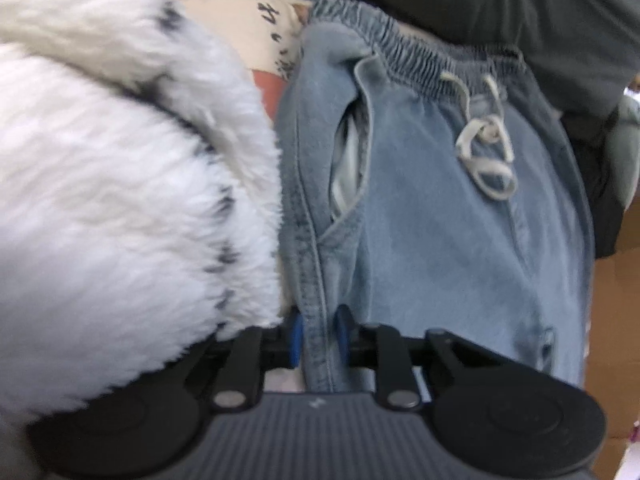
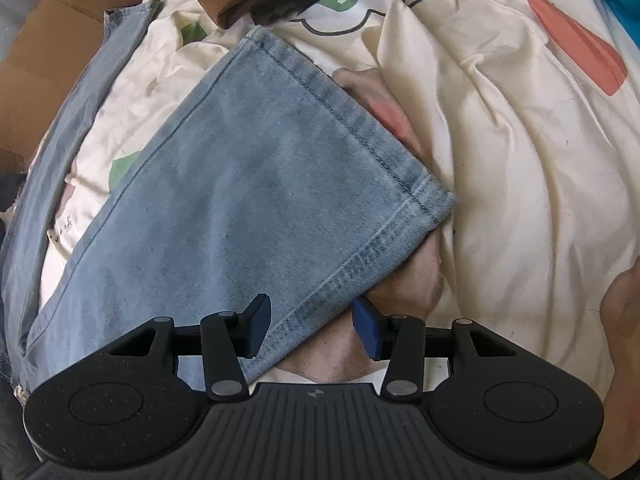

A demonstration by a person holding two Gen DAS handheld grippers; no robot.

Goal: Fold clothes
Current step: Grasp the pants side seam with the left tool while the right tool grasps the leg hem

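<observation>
Light blue jeans (image 1: 440, 220) lie spread with the elastic waistband (image 1: 420, 60) and white drawstring (image 1: 484, 152) at the far end of the left wrist view. My left gripper (image 1: 318, 338) is shut on the jeans' side seam, which runs up between its blue pads (image 1: 294, 340). In the right wrist view one jeans leg (image 2: 240, 184) lies flat with its stitched hem (image 2: 352, 120) on the far side. My right gripper (image 2: 314, 330) stands open, and the leg's side edge lies between its fingers without either pad pressing it.
A white fluffy garment (image 1: 120, 180) bulges against the jeans' left side. A dark grey garment (image 1: 520, 8) lies beyond the waistband. Everything rests on a cream printed sheet (image 2: 520, 160). Brown cardboard (image 2: 52, 60) borders the left, and the other jeans leg (image 2: 60, 152) lies there. A hand (image 2: 624, 312) shows at the right edge.
</observation>
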